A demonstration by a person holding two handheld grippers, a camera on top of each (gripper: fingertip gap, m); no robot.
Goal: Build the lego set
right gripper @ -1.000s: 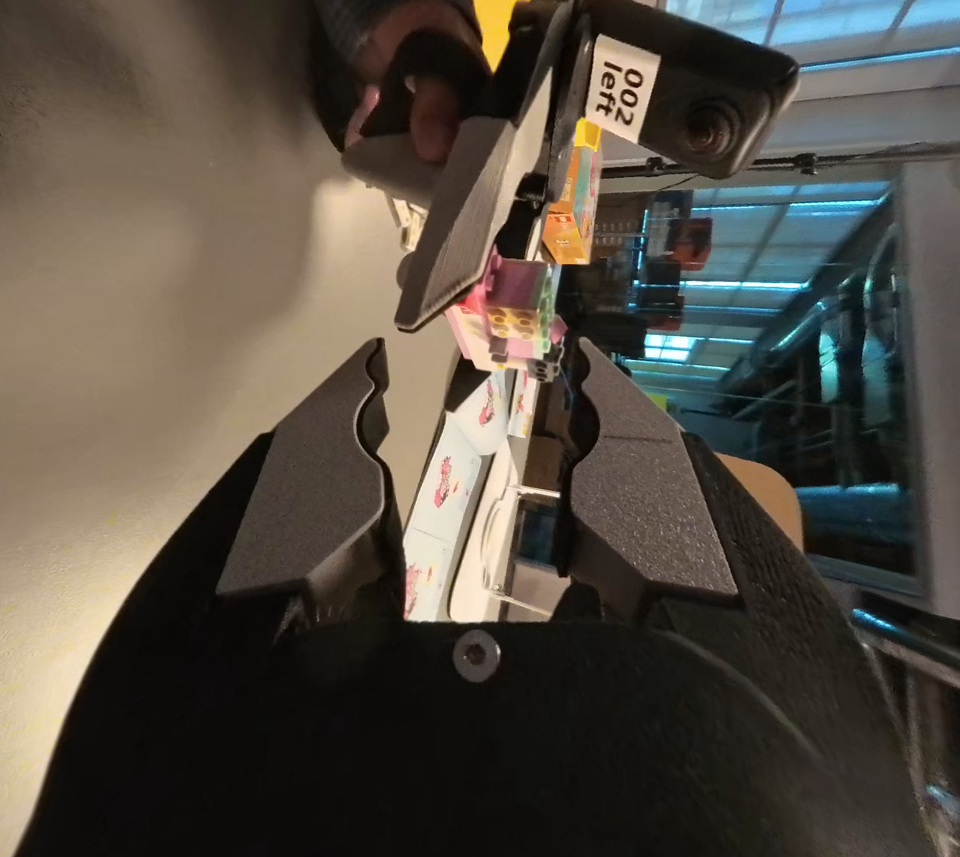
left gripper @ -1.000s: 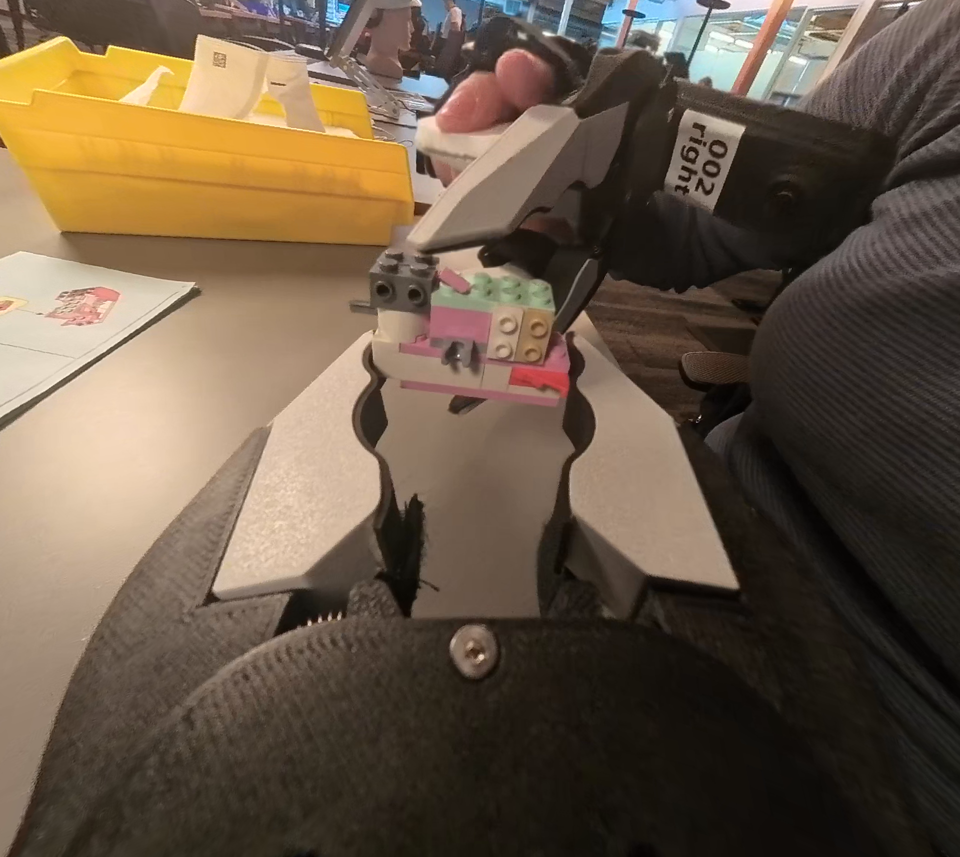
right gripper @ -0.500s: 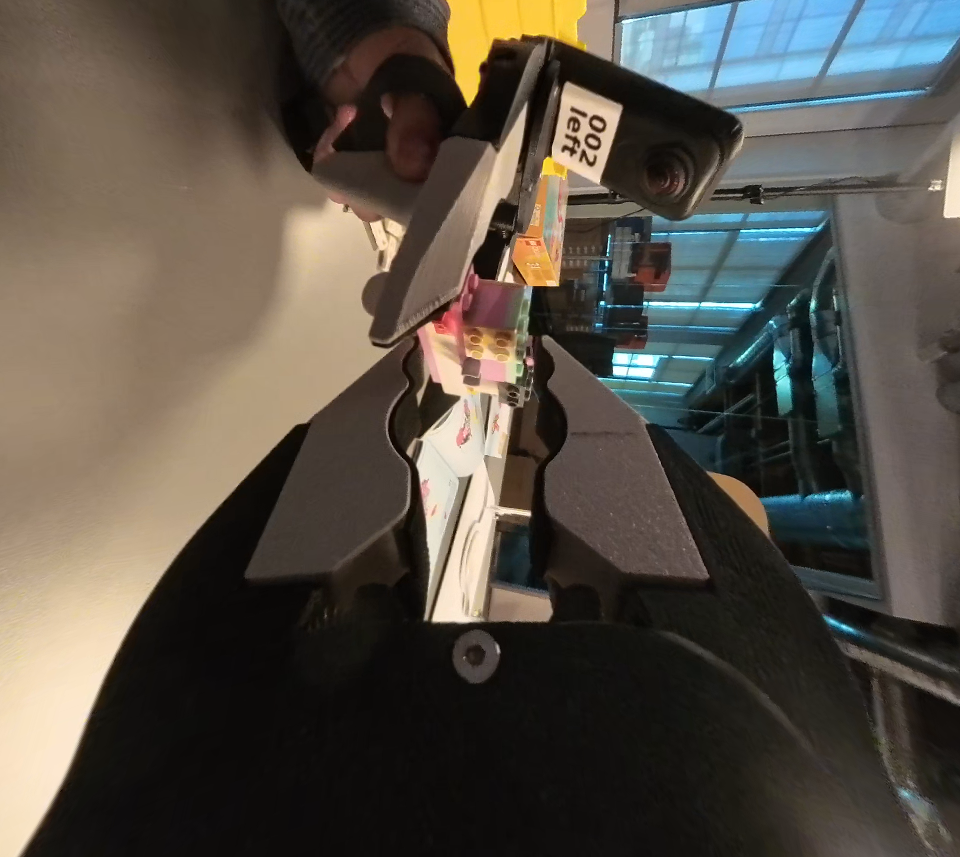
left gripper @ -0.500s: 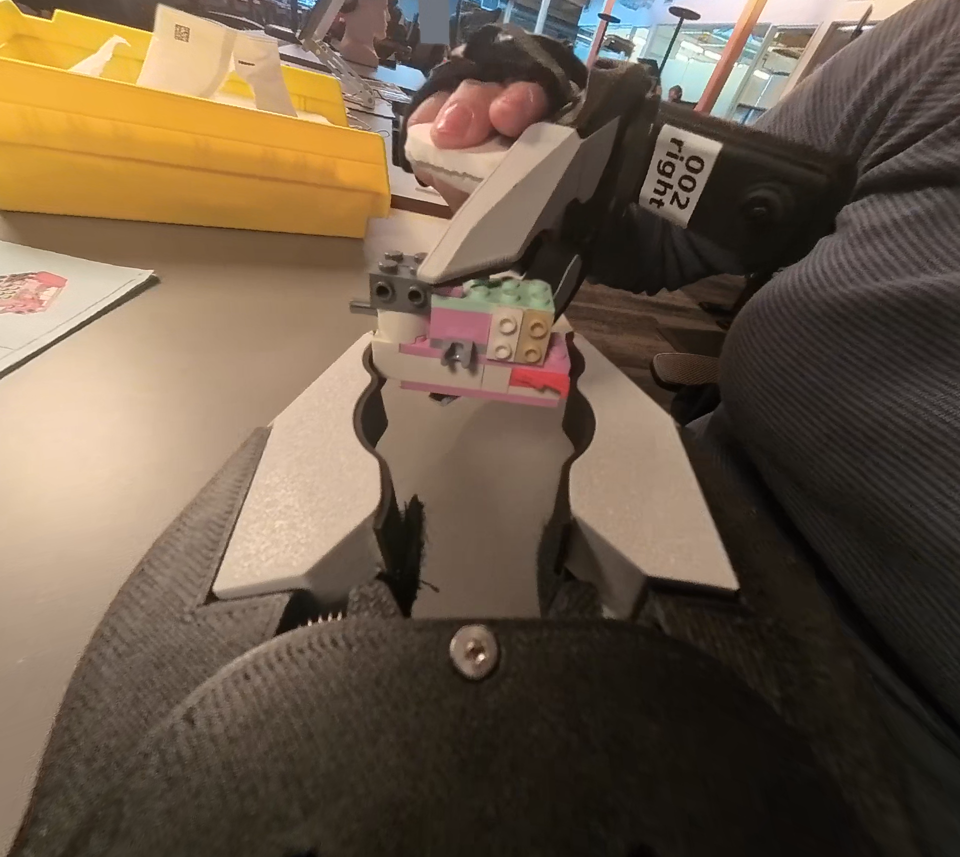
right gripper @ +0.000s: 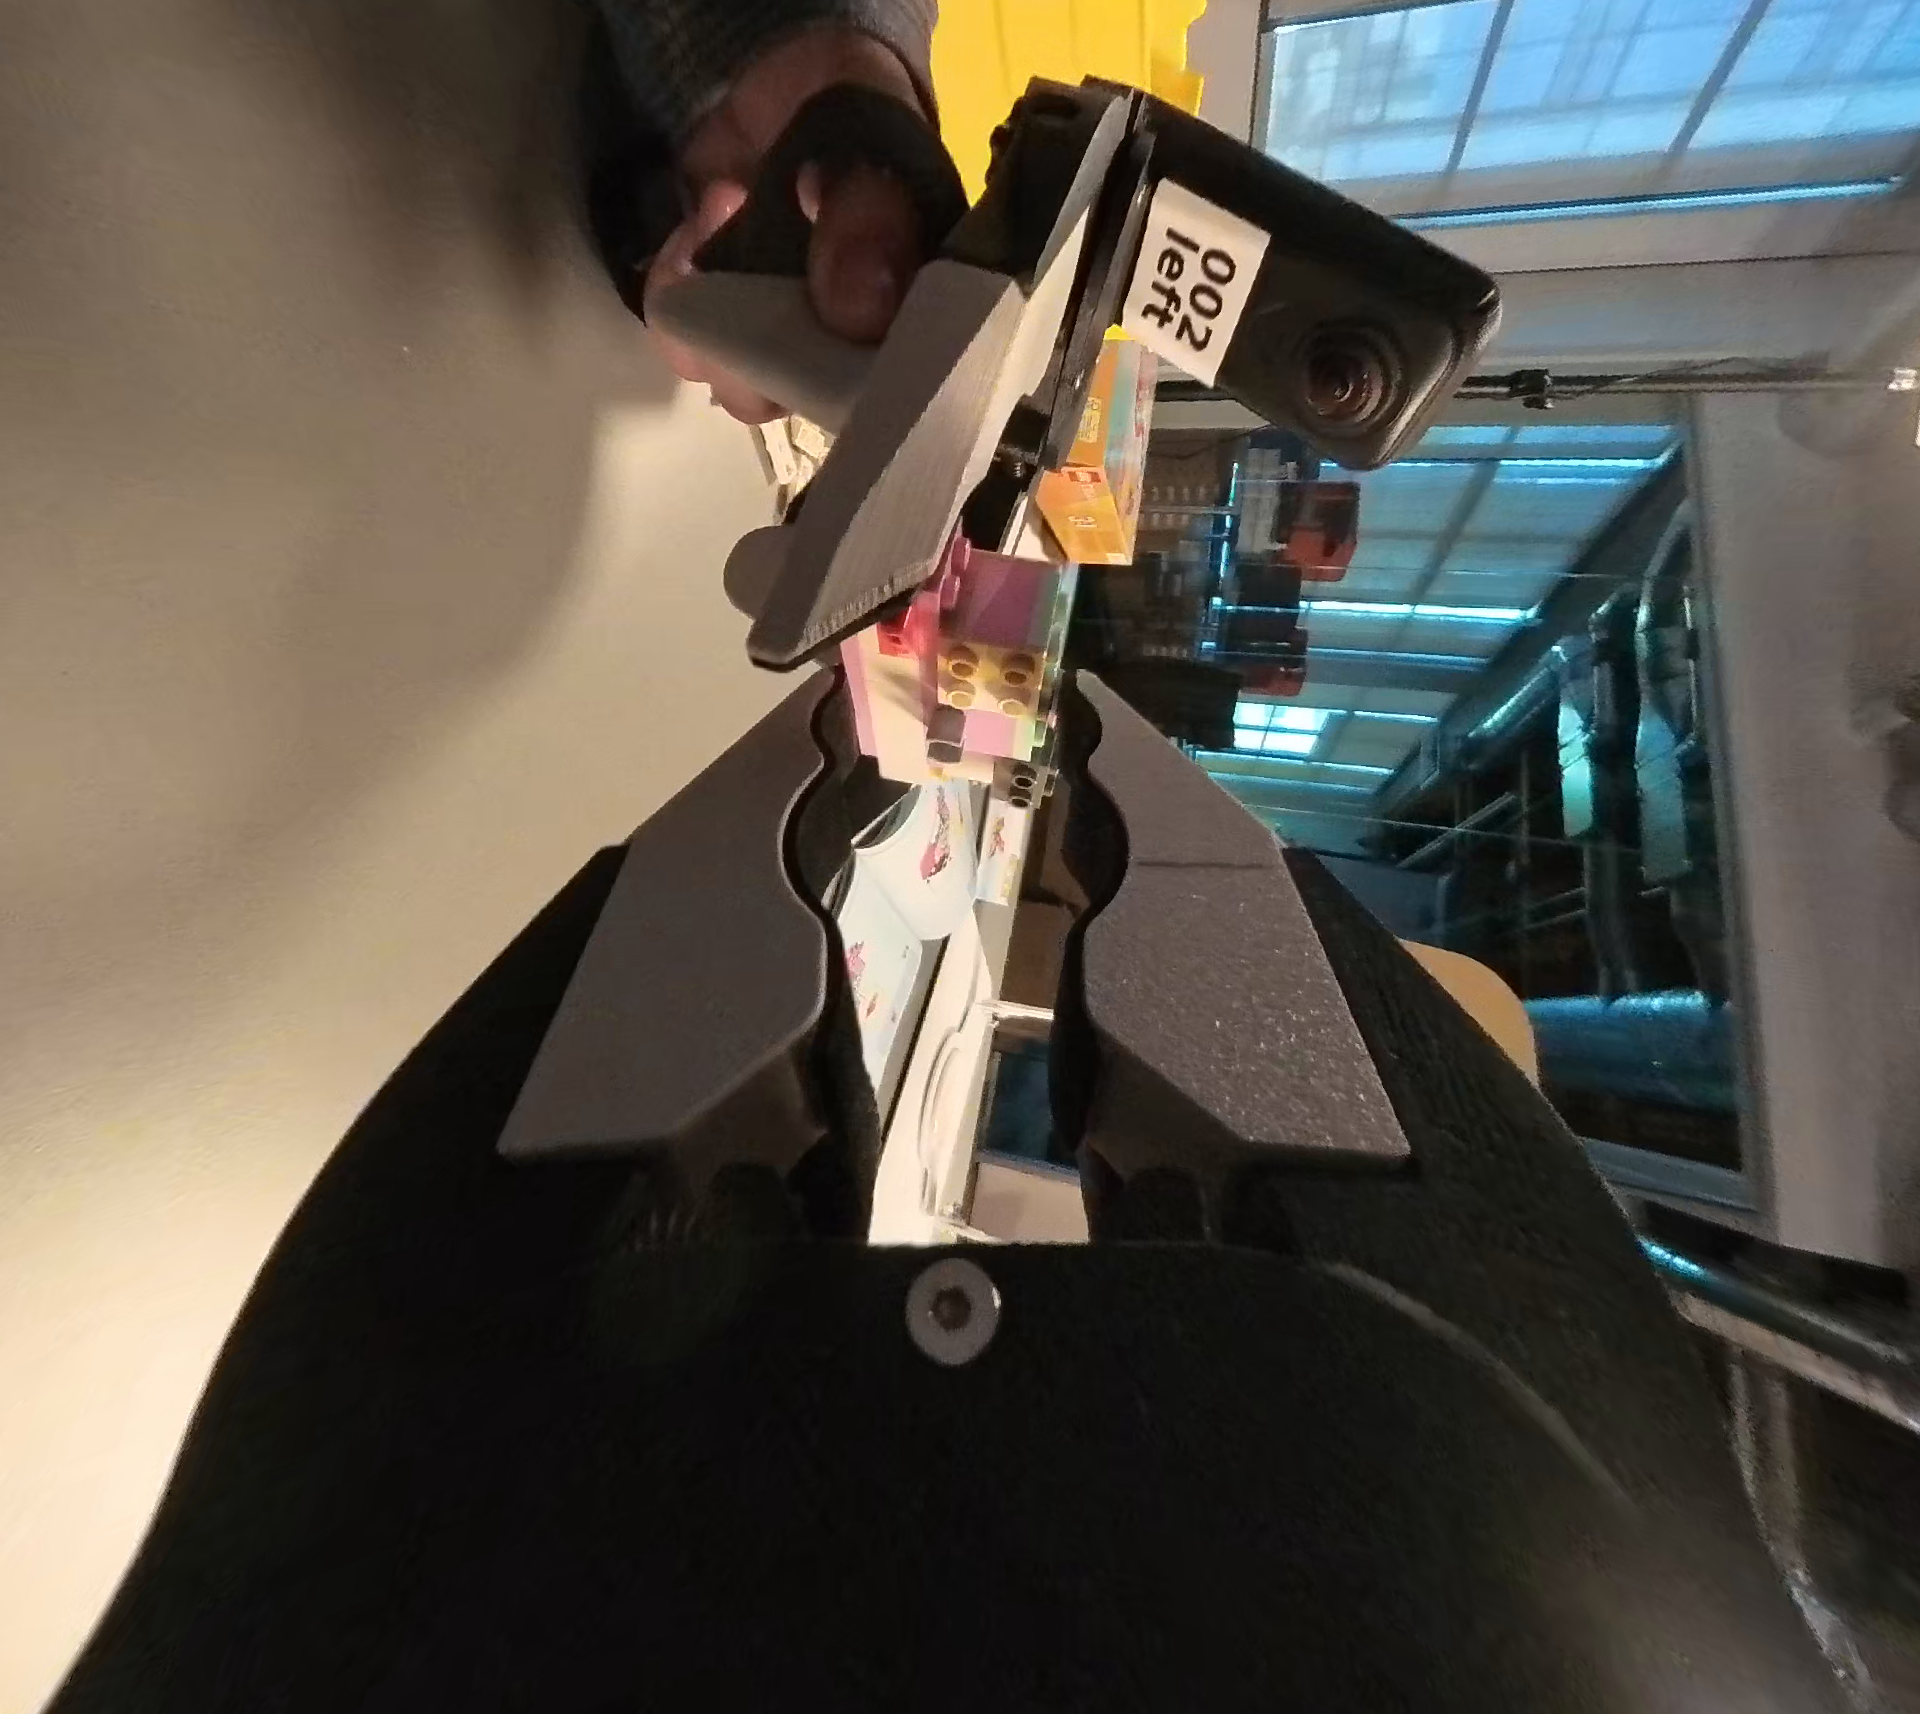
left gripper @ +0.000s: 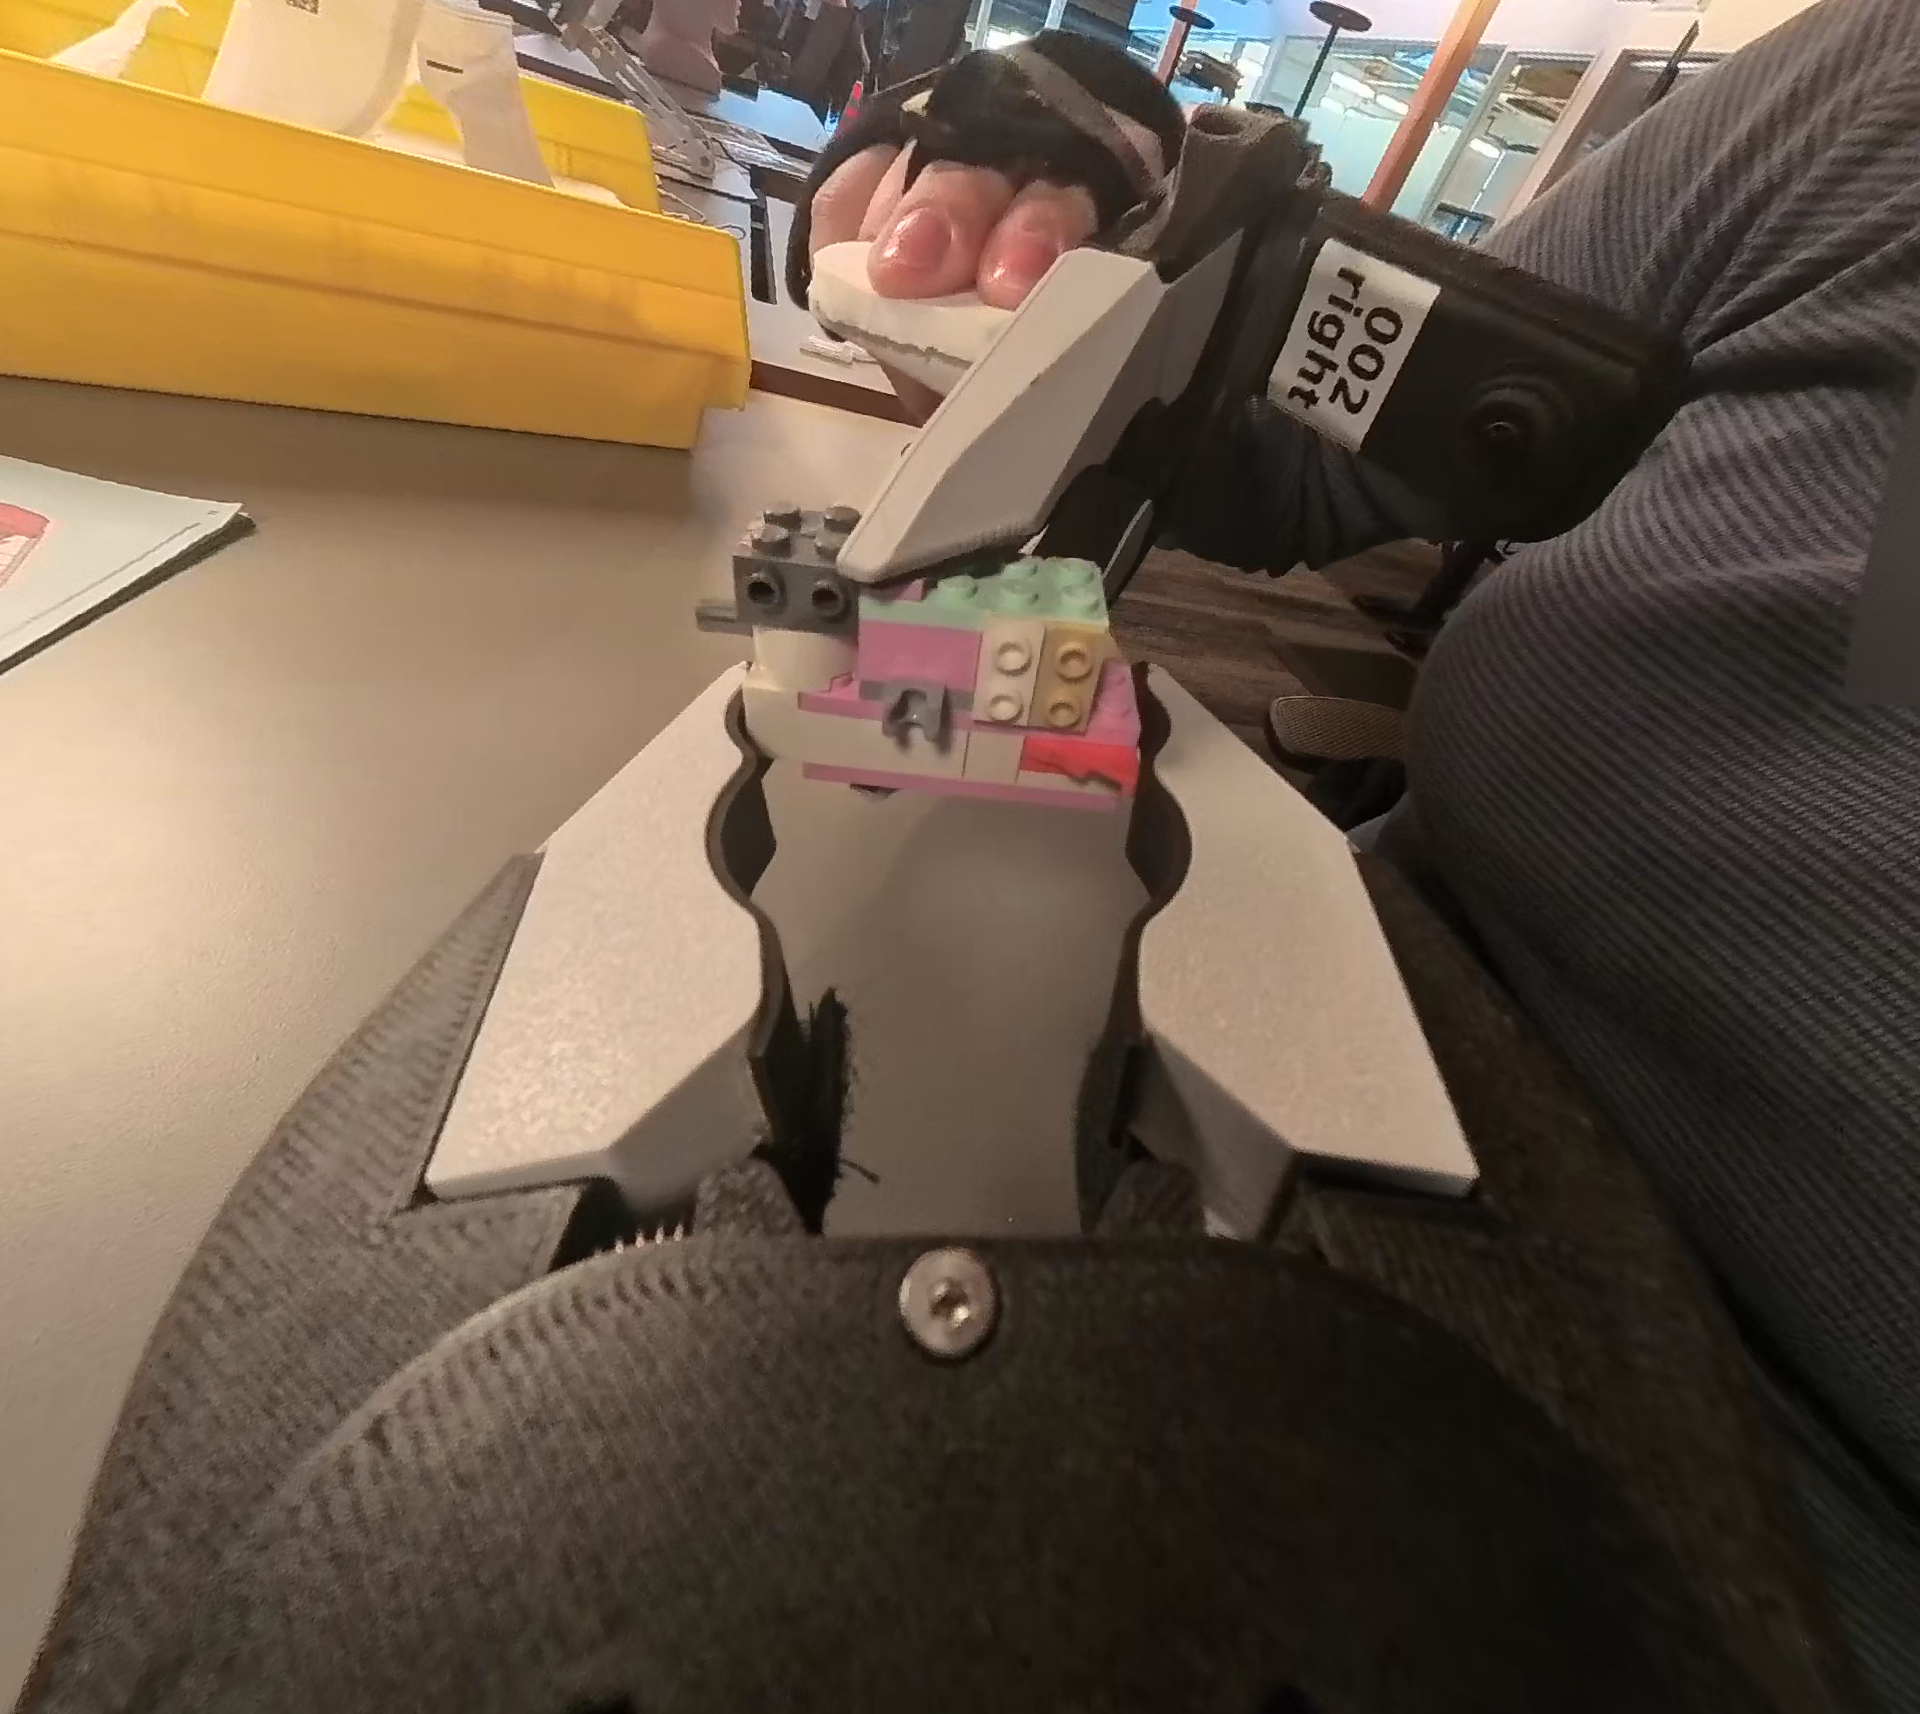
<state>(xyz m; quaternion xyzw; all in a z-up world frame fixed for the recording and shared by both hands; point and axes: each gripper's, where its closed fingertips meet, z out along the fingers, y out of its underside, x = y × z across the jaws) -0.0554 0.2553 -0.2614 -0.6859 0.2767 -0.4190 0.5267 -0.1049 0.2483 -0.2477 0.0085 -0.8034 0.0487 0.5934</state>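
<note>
A brick model point(left gripper: 940, 677) is made of pink, mint green, white, tan, red and dark grey bricks. The bin point(left gripper: 343, 293) is coloured bright yellow. The sleeve point(left gripper: 1683, 521) is striped dark grey. The tabletop point(left gripper: 260, 781) is plain beige.

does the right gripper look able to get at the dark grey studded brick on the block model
Probably yes. The right gripper is already closed around the brick model that the left gripper holds, and the dark grey brick juts out uncovered right beside its fingertip.
</note>
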